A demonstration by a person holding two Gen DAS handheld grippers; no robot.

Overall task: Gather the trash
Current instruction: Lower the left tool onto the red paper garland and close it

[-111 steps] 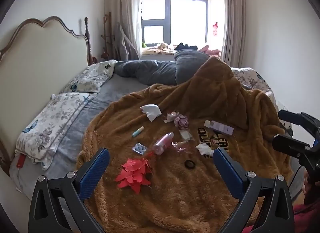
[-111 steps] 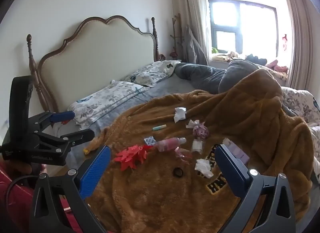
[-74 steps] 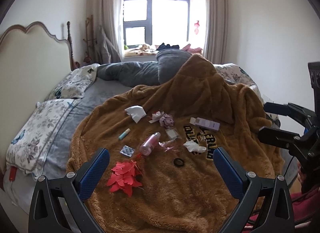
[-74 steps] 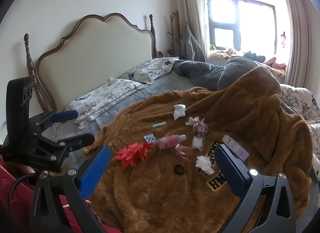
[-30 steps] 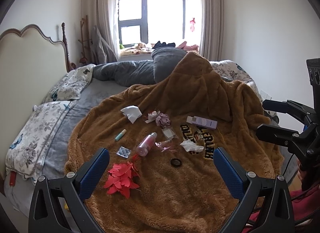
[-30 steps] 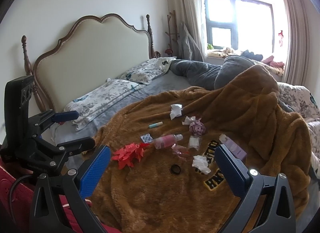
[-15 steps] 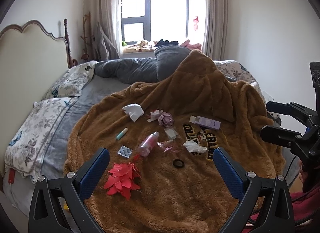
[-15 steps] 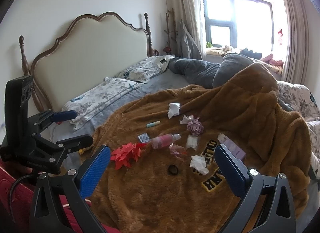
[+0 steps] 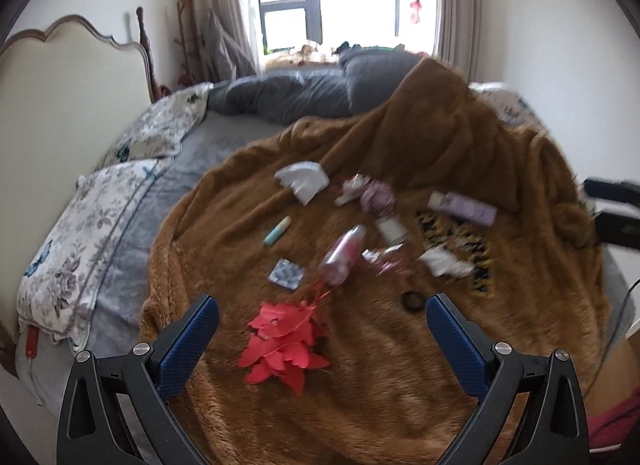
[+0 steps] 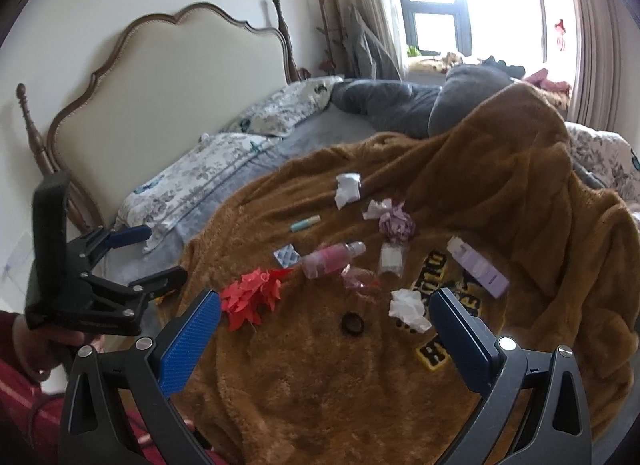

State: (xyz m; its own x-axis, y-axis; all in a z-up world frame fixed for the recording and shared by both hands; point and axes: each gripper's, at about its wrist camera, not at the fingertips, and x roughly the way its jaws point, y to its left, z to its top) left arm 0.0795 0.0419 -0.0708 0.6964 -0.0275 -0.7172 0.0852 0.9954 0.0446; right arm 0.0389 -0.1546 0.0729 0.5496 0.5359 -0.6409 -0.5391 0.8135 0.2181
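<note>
Views nearer bed, littered brown blanket

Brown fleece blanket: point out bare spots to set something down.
Bare: the brown fleece blanket nearer than the black hair ring, and its right folds beyond the lilac tube. Crowded: from red paper flowers to crumpled white tissue.

Bare blanket nr front; litter crowds mid.
</note>
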